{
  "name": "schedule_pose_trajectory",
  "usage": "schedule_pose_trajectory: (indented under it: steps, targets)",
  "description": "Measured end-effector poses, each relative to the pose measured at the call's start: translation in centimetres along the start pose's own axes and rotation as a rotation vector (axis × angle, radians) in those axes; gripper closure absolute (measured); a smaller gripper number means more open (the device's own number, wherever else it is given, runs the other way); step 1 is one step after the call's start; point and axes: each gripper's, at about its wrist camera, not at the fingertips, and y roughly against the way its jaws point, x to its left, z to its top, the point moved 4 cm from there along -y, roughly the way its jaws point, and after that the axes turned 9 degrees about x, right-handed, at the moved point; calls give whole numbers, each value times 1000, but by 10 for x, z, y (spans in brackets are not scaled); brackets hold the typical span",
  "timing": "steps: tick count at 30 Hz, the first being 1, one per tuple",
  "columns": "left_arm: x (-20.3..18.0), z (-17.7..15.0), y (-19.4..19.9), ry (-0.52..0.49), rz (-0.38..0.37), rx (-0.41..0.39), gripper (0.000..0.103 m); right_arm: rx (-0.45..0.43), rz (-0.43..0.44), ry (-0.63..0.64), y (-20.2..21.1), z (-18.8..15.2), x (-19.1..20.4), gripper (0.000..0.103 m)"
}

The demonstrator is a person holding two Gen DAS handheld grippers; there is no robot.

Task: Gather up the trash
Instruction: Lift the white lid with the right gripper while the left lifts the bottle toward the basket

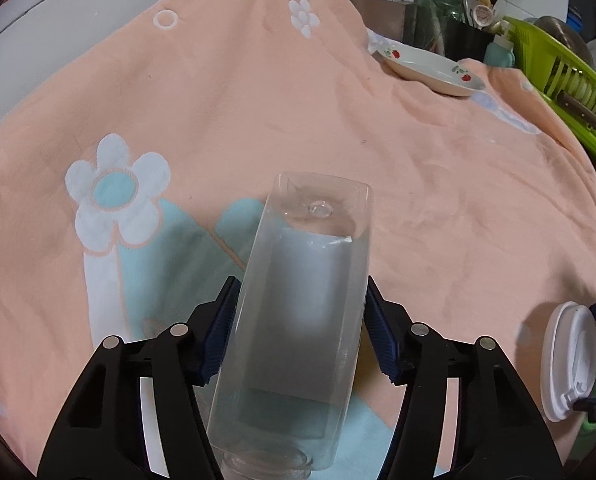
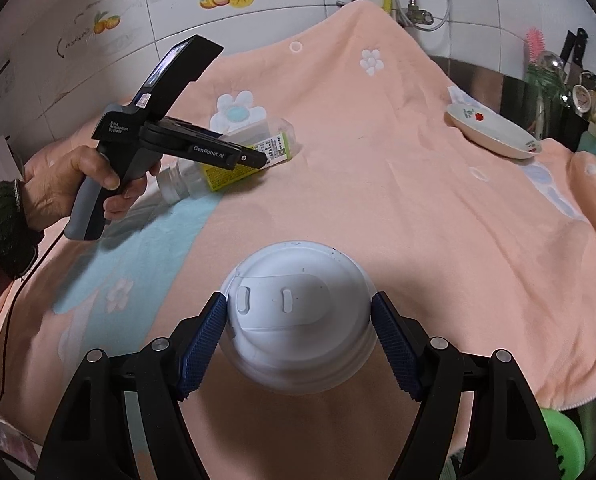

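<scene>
A clear plastic bottle (image 1: 298, 320) lies on the peach flowered towel (image 1: 258, 100) with its base pointing away from me. My left gripper (image 1: 303, 288) has both blue pads against the bottle's sides, shut on it. From the right wrist view the same bottle (image 2: 218, 178) shows a yellow-green label, under the left gripper (image 2: 258, 158), which a hand (image 2: 54, 184) holds. A white lidded cup (image 2: 298, 316) sits between the right gripper's (image 2: 300, 300) pads, gripped by them above the towel. The cup's lid (image 1: 566, 360) shows at the right edge of the left wrist view.
A white plate with red flowers (image 1: 430, 68) (image 2: 494, 132) rests at the towel's far right. Behind it stand a green dish rack (image 1: 570, 80) and a holder with knives and utensils (image 1: 458, 20). A green basket (image 2: 562, 440) sits below the towel's near right edge. Tiled wall runs behind.
</scene>
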Motion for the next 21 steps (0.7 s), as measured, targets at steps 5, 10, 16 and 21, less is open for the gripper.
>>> schedule_pose_trajectory:
  steps: [5, 10, 16, 21]
  targets:
    - [-12, -16, 21, 20, -11, -14, 46, -20, -15, -20, 20, -9, -5, 32]
    - [-32, -33, 48, 14, -36, -37, 46, -34, -40, -46, 40, -25, -11, 32]
    - [-68, -53, 76, -14, -77, -70, 47, -54, -82, -96, 71, -54, -25, 32]
    - [-103, -68, 95, -54, -125, -94, 47, -59, -131, -159, 95, -86, -45, 32]
